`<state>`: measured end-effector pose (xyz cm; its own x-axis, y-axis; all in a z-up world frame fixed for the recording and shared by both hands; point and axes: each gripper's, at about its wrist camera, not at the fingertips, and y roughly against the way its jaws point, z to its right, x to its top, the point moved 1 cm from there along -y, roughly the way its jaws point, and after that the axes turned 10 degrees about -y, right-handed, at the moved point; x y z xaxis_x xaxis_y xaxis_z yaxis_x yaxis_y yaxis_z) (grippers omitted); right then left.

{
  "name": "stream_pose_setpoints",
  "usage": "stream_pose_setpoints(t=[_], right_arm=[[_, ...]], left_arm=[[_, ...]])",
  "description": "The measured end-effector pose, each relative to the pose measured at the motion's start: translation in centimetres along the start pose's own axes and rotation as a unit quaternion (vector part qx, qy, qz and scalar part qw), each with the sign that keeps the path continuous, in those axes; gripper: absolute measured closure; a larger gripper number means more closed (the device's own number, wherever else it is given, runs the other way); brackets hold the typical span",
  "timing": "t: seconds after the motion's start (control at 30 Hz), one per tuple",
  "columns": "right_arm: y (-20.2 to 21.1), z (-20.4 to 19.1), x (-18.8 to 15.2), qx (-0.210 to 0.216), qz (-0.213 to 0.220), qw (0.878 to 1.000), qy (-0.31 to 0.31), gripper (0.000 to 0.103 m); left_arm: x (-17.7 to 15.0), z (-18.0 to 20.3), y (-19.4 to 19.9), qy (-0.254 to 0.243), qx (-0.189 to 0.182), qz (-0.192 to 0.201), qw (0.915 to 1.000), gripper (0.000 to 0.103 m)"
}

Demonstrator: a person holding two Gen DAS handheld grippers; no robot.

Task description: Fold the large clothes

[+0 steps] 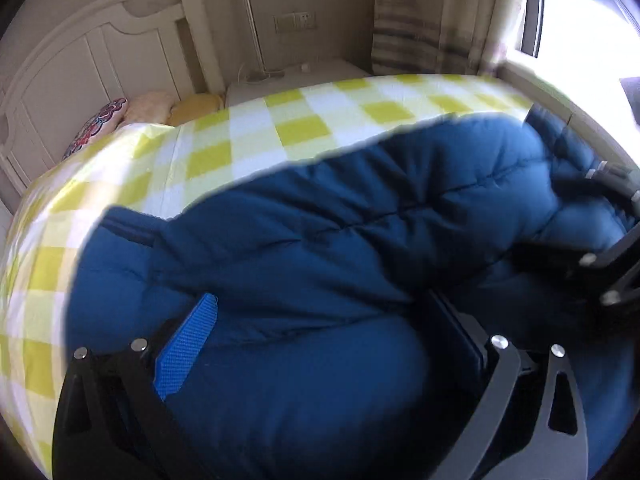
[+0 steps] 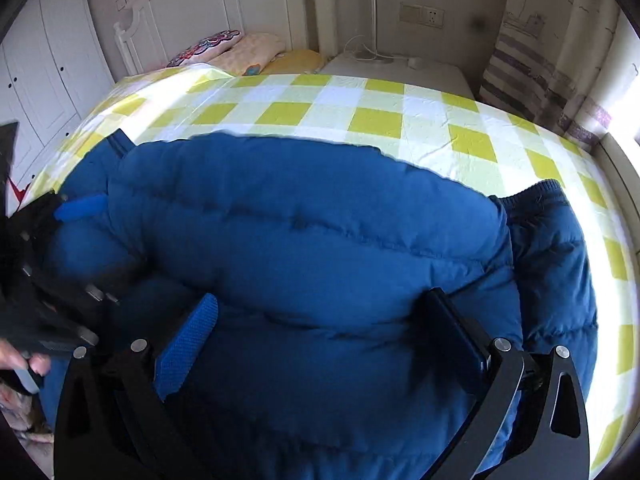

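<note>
A puffy dark blue quilted jacket (image 1: 320,248) lies bunched on the bed's yellow-and-white checked sheet (image 1: 248,136). My left gripper (image 1: 320,300) stands open low over it, a thick bulge of padding swelling between the blue left pad (image 1: 186,344) and the black right finger. At the right edge of that view the right gripper (image 1: 576,216) presses into the jacket. In the right wrist view the jacket (image 2: 320,232) fills the middle, a ribbed cuff (image 2: 536,196) showing at right. My right gripper (image 2: 322,298) is open astride the padding. The left gripper (image 2: 100,240) sits at the left, held by a hand (image 2: 24,360).
The white headboard (image 2: 192,12) and several pillows (image 2: 240,50) are at the bed's far end. A white bedside table (image 2: 400,68) with a lamp stands beyond. Curtains (image 1: 432,20) and a bright window (image 1: 580,28) are to the right, white wardrobe doors (image 2: 44,60) to the left.
</note>
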<state>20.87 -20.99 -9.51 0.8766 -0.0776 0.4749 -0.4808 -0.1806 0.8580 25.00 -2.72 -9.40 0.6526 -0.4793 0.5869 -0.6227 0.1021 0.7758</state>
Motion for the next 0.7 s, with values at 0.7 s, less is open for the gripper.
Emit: stream_pose_setpoints(t=[0.7], right_arm=[[-1.0, 0.1, 2.7, 0.009, -0.101, 0.995, 0.021, 0.004]], left_arm=[[0.5, -1.7, -0.2, -0.021, -0.057, -0.059, 0.9964, 0.002]])
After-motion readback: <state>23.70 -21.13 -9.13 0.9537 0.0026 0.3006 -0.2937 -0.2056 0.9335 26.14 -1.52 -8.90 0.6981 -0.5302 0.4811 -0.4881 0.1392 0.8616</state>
